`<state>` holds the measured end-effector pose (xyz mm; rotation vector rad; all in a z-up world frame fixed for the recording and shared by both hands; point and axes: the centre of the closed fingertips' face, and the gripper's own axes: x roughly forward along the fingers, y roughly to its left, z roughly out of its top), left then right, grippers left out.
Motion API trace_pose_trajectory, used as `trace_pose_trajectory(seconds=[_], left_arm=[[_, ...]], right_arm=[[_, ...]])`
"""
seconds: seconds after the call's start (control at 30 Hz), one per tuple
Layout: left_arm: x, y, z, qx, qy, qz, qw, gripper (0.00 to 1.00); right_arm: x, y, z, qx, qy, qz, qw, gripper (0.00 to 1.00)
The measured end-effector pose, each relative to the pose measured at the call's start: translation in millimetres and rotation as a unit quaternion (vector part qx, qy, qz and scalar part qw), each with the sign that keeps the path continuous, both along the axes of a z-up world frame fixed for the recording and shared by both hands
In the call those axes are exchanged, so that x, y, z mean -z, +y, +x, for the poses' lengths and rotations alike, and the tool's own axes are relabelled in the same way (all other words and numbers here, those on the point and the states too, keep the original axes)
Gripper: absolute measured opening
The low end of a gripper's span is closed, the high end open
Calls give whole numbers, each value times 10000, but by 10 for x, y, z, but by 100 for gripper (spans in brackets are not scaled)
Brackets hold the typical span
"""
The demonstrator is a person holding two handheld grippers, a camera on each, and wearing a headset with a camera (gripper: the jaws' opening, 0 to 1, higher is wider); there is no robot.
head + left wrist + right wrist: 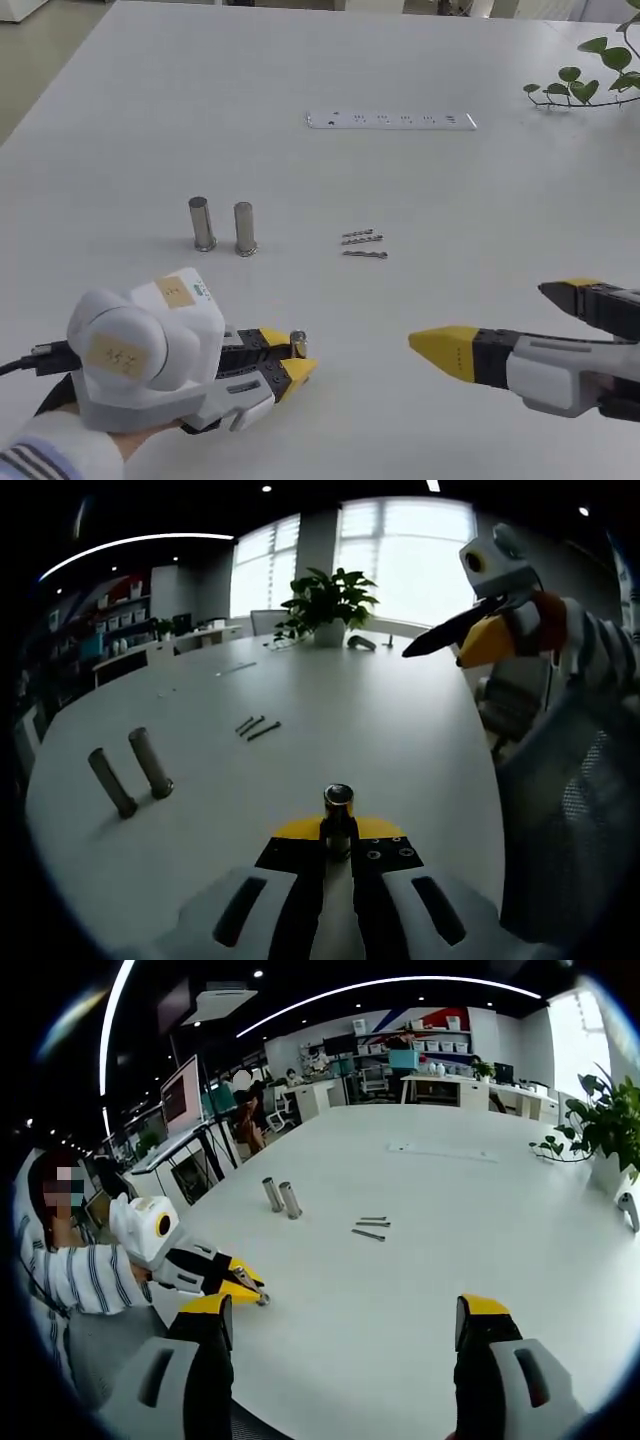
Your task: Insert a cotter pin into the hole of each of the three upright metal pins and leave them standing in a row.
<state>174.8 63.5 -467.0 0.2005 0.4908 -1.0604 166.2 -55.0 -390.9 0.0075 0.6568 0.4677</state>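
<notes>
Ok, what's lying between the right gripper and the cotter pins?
Nothing. In the head view the table between the open right gripper and the three cotter pins is bare.

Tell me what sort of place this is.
Probably an open-plan office or lab. Behind the big white table stand desks and a large screen under ceiling strip lights. A potted plant stands by tall windows, and a power strip lies on the table.

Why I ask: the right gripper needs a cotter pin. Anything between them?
Nothing visible: only bare table lies between the open right gripper and the three cotter pins. The two standing metal pins are off to one side.
</notes>
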Motion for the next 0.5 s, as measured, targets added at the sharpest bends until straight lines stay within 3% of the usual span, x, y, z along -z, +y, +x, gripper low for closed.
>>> trace_pose_trajectory(seconds=[0.5], left_arm=[[11, 17, -7, -61, 54, -57, 10000, 5]], right_arm=[[-5, 12, 2, -45, 14, -10, 10000, 91]])
